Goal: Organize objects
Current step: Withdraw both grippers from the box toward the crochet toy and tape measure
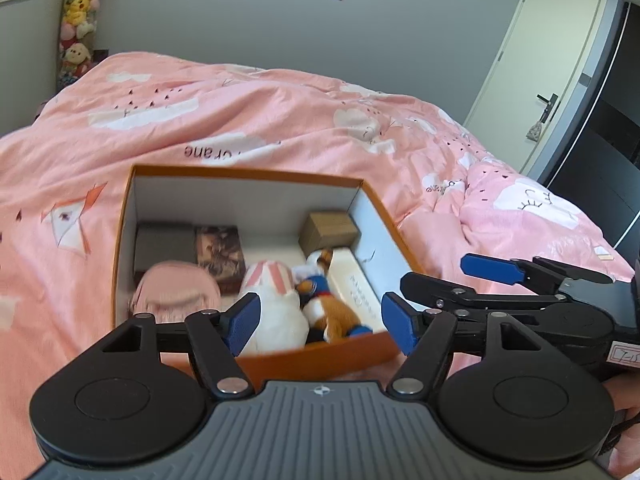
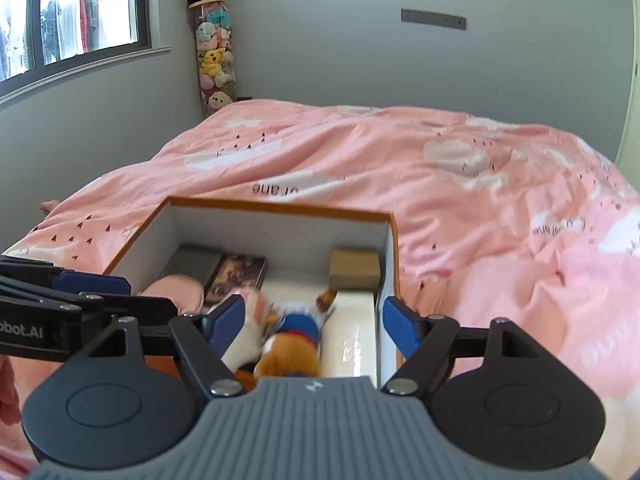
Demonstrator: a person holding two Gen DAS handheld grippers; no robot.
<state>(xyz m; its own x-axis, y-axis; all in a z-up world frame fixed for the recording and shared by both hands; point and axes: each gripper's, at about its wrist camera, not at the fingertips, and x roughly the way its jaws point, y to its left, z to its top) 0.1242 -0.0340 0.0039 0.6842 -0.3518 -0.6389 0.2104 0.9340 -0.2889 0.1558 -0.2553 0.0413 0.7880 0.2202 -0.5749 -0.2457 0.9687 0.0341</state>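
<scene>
Both tongs (image 1: 320, 318) (image 2: 308, 328) wide open, holding nothing, over orange box (image 1: 248, 174). Inside: plush toys (image 1: 320, 300), small boxes (image 1: 330, 230). All on pink bed (image 1: 240, 112), grey wall (image 1: 240, 12) behind.

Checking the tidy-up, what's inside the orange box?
In the box: brown cube, grey case, picture book, pink pouch, two plush toys, white carton. Anything beneath them is hidden.

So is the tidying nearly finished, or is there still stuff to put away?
Mostly done, it seems. The orange cardboard box on the pink bed quilt already holds a brown-and-white plush dog in blue, a white plush, a pink pouch and small boxes. Both the left claw and right claw are open and empty. Nothing loose shows on the quilt.
</scene>
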